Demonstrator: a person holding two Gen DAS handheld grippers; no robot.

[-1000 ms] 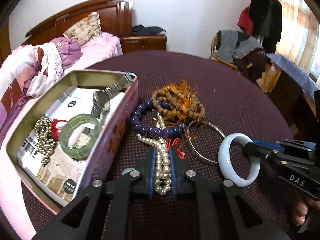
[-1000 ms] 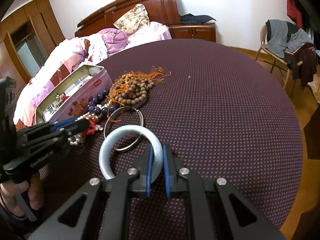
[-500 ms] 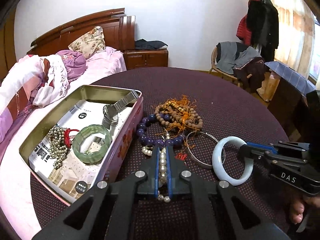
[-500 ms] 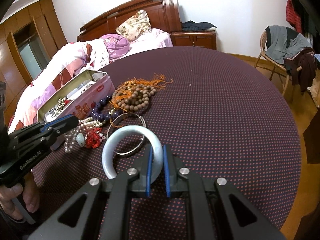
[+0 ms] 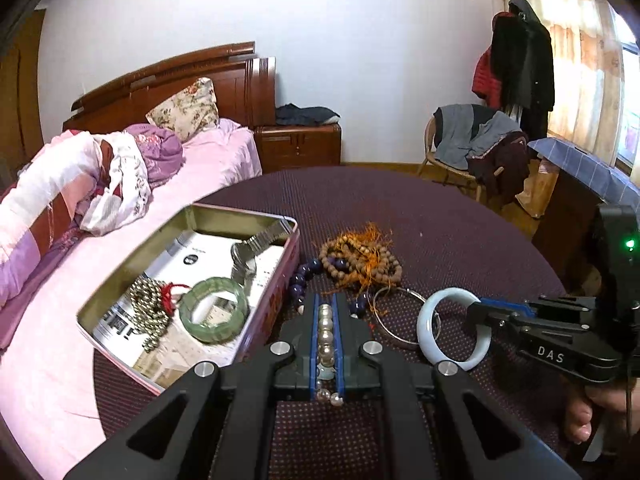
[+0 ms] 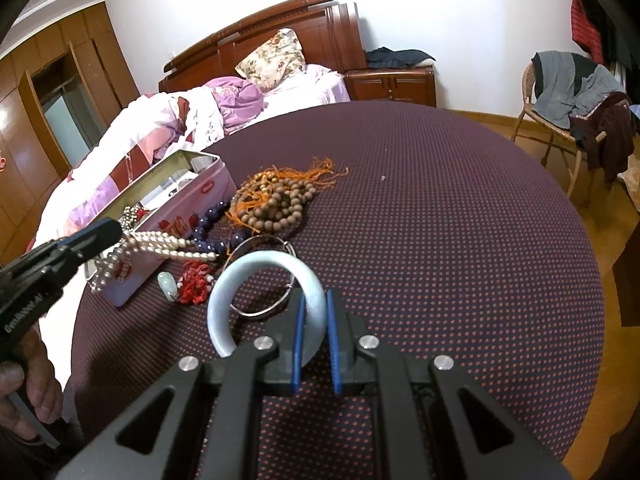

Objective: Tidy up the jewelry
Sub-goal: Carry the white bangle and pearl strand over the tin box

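Note:
My left gripper [image 5: 327, 300] is shut on a pearl necklace [image 5: 326, 334] and holds it lifted off the table. In the right wrist view the strand [image 6: 172, 246] stretches from the left gripper [image 6: 110, 230] down to the table. My right gripper [image 6: 314, 300] is shut on a pale blue-white bangle [image 6: 248, 274], which rests on the dotted maroon tablecloth [image 6: 440, 240]. An open tin box [image 5: 282, 292] on the left holds a green jade bracelet [image 5: 214, 312], a silver bead string [image 5: 150, 310] and a metal watch [image 5: 246, 254].
On the cloth lie brown wooden beads with orange tassels [image 5: 360, 260], a dark blue bead bracelet [image 5: 300, 280], a thin silver bangle [image 5: 400, 322], a red coral piece [image 6: 194, 282] and a pale green pendant [image 6: 168, 284]. A bed stands beyond the table's left edge.
My left gripper has closed on the pearl necklace and risen with it, pulling the strand taut. The right gripper has kept still on the bangle.

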